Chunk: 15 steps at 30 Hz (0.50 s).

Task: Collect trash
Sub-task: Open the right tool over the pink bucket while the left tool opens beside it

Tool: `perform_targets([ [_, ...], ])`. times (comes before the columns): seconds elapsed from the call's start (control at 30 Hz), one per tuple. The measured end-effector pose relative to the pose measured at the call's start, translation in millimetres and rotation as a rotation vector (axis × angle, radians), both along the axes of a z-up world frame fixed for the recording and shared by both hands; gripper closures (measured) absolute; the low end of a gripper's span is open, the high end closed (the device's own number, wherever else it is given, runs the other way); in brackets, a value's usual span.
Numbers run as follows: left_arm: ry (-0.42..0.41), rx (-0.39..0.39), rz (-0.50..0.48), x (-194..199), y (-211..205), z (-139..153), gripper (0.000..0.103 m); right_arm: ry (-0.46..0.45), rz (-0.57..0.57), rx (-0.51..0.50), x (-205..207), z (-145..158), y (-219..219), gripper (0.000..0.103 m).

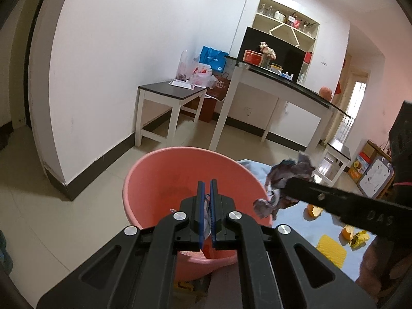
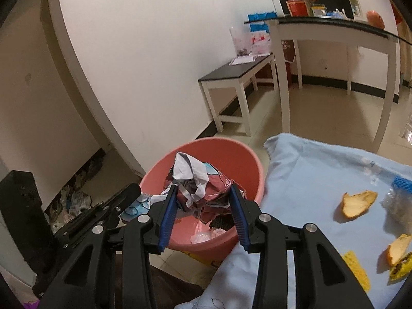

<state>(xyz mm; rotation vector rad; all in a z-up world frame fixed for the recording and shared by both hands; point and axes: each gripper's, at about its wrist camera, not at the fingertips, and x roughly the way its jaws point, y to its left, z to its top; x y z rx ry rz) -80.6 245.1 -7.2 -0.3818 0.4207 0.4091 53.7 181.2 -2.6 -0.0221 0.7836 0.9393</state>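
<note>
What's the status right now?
Right gripper shut on crumpled wrapper, over pink bin. Left gripper shut on small scrap above bin. Peels left on cloth. Nothing blocking.

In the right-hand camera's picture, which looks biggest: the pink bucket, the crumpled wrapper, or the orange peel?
1. Pink bucket
2. Crumpled wrapper, held in the right tongs above it, nearer the camera, so somewhat enlarged
3. Orange peel

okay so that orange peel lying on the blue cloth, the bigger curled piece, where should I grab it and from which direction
Judging by its pose, come straight down on the orange peel from above and pinch across its narrow width near the middle. It lies as a curled, boat-like shell, pale inside up, on the blue cloth, so the raised long edges give the fingers something to close on.
</note>
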Motion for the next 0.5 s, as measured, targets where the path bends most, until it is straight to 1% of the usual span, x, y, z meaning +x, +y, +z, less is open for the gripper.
perform_targets([
  [0.13,0.024,-0.024,0.013,3,7,-6,0.098,0.015,0.001,-0.009,8,-8,9,0.061],
  [0.2,0.03,-0.045,0.014,3,11,-8,0.084,0.022,0.0,-0.008,9,-11,8,0.06],
  [0.23,0.029,-0.055,0.013,2,12,-9,0.07,0.028,0.0,-0.006,9,-12,8,0.059],
  [0.27,0.026,-0.058,0.012,2,13,-9,0.063,0.033,-0.001,-0.007,11,-14,11,0.059],
  [0.43,0.022,-0.056,0.005,-1,13,-10,0.062,0.046,0.005,-0.008,11,-19,6,0.058],
  [0.5,0.026,-0.058,0.005,-1,13,-10,0.062,0.047,0.008,0.003,10,-19,5,0.052],
])
